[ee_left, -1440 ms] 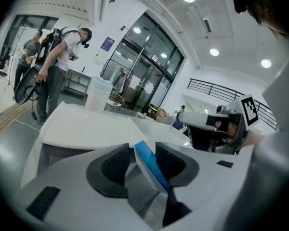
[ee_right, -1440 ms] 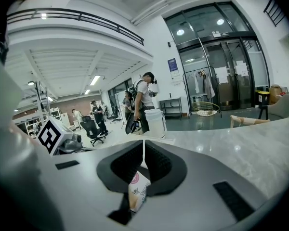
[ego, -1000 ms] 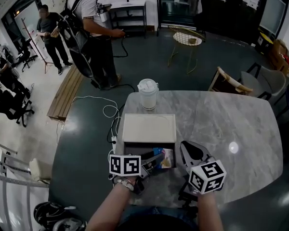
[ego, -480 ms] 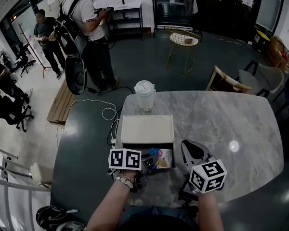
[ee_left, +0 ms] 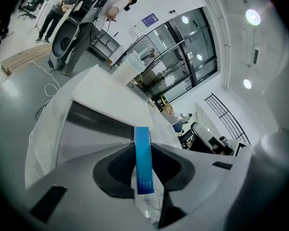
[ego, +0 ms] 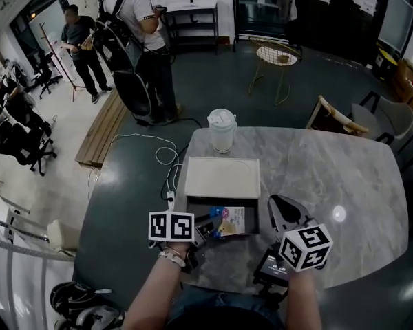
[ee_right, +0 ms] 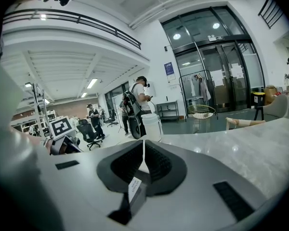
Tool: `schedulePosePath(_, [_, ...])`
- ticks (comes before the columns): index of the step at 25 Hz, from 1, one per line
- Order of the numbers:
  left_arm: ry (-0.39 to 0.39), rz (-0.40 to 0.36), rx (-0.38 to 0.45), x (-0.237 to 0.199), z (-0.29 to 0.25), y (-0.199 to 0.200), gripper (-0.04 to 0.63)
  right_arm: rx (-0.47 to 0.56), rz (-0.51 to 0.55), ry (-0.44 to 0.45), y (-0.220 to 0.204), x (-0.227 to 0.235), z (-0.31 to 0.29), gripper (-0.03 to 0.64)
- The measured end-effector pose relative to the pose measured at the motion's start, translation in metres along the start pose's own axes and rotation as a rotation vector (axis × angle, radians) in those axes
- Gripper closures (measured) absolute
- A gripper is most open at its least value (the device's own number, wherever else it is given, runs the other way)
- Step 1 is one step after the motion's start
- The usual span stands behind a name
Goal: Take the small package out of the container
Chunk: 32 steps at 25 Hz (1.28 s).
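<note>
My left gripper has just closed its fingers from wide apart onto the small blue-edged clear package, still low inside the dark open-topped container on the marble desk. Lifting out should follow. My right gripper has its fingers pressed together, empty.

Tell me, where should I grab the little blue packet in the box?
Pinch the small package by its thin edge nearest the person, coming from the near left. It is flat, so a narrow pinch across its two faces fits, and the container has its white lid open on the far side. The left tool is shut on it that way.
</note>
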<state>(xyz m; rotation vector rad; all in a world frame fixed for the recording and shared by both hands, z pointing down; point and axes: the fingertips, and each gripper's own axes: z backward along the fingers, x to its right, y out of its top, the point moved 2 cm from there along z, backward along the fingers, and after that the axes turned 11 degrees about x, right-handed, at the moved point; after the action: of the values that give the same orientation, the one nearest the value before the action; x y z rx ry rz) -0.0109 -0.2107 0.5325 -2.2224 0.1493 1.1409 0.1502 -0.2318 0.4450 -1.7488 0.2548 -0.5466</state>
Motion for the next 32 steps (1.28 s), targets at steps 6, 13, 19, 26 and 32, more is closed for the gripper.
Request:
schedulePosePath(6, [0.016,0.024,0.056,-0.014,0.027,0.008,0.497,0.002,-0.006,-0.005,0.001,-0.003,-0.003,0.583])
schedulePosePath(13, [0.043,0.041,0.088,-0.024,0.053,0.024,0.497,-0.009,-0.002,0.014,0.012,-0.020,-0.013,0.583])
schedulePosePath(19, [0.029,0.044,0.146,-0.025,0.073,0.044,0.497,-0.022,0.025,0.028,0.020,-0.030,-0.021,0.583])
schedulePosePath(26, [0.008,-0.097,0.279,-0.023,0.097,0.080,0.497,-0.019,0.126,0.044,0.037,-0.038,-0.013,0.583])
schedulePosePath(32, [-0.055,-0.328,0.414,0.017,0.105,0.116,0.497,0.045,0.187,0.036,0.070,-0.037,-0.006,0.583])
